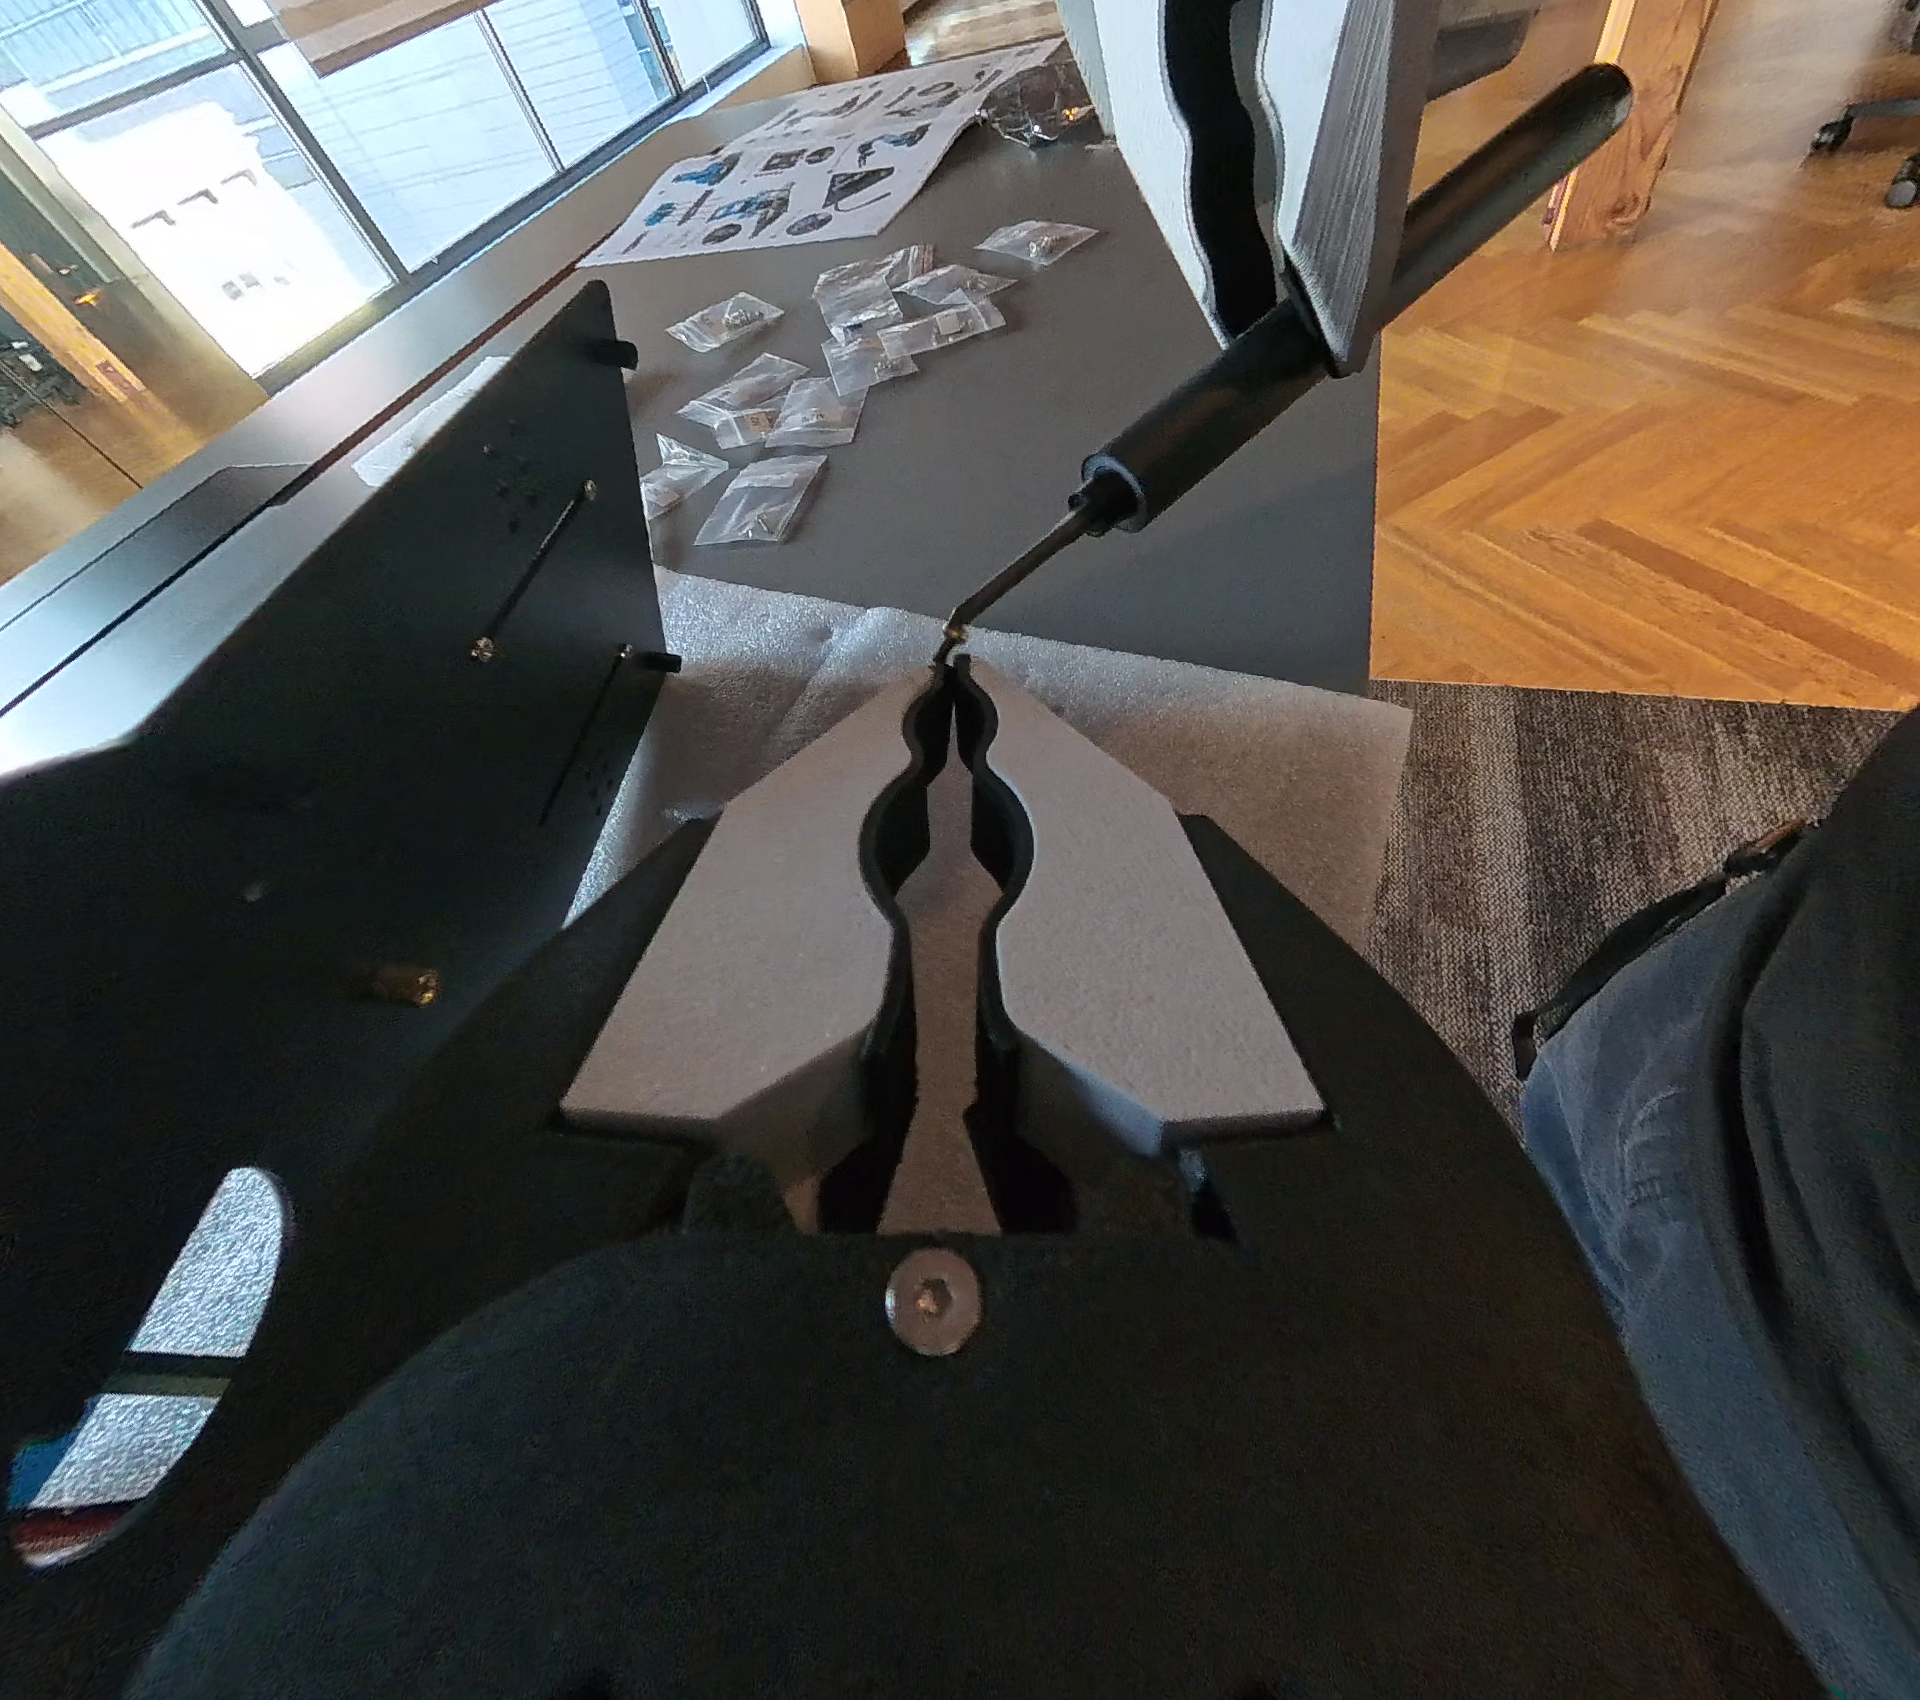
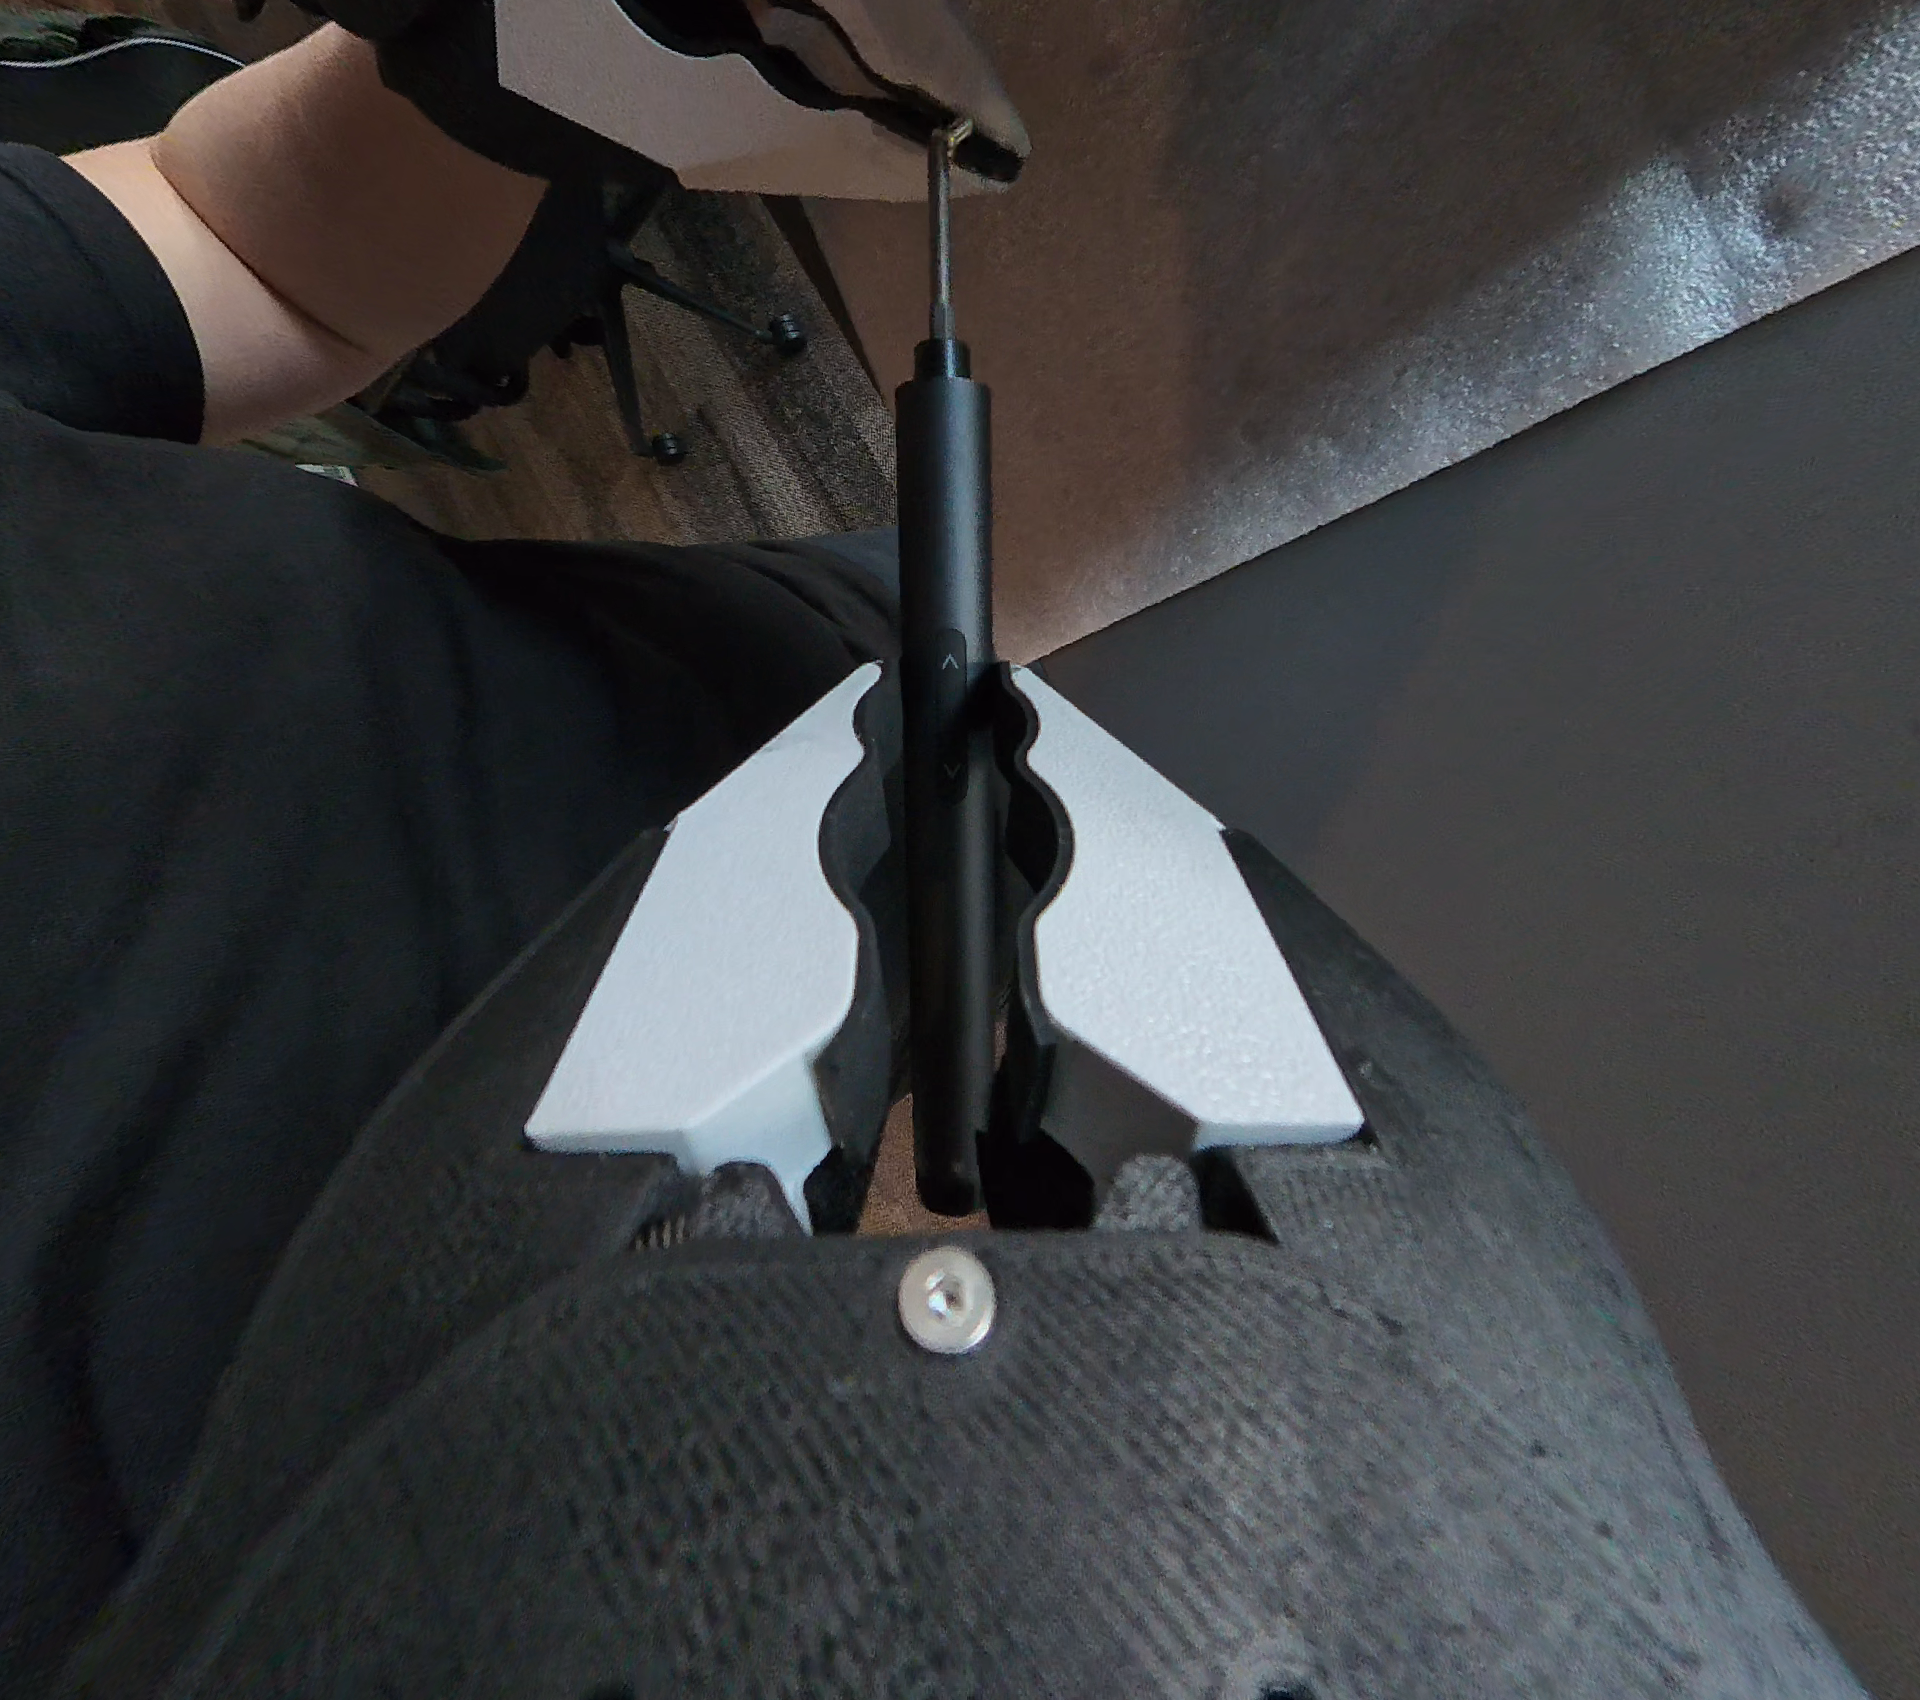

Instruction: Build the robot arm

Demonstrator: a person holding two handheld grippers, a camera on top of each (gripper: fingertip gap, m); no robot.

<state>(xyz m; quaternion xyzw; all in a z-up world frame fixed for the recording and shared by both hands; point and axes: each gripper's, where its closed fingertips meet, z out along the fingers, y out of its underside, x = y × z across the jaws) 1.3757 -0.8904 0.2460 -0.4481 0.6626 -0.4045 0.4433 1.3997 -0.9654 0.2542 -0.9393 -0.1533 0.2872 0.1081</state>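
My left gripper (image 1: 954, 676) is shut, pinching a tiny brass screw (image 1: 952, 630) at its fingertips above a white foam sheet (image 1: 1164, 715). My right gripper (image 1: 1288, 331) comes in from the upper right, shut on a black pen-shaped electric screwdriver (image 1: 1195, 403). The screwdriver's thin bit meets the screw head. In the right wrist view my right gripper (image 2: 943, 674) clamps the screwdriver (image 2: 940, 507) along its fingers. The bit points up at the screw (image 2: 958, 131) in the left gripper (image 2: 977, 138).
A black metal panel (image 1: 312, 663) with slots and a brass standoff (image 1: 400, 985) stands at the left. Several small clear bags of hardware (image 1: 790, 403) and a printed sheet (image 1: 810, 175) lie on the grey table (image 1: 1039, 487). A person's leg (image 1: 1662, 1183) is at the right and an arm (image 2: 312, 123) at the left. The gap from one gripper's tips to the other's is roughly 9 centimetres.
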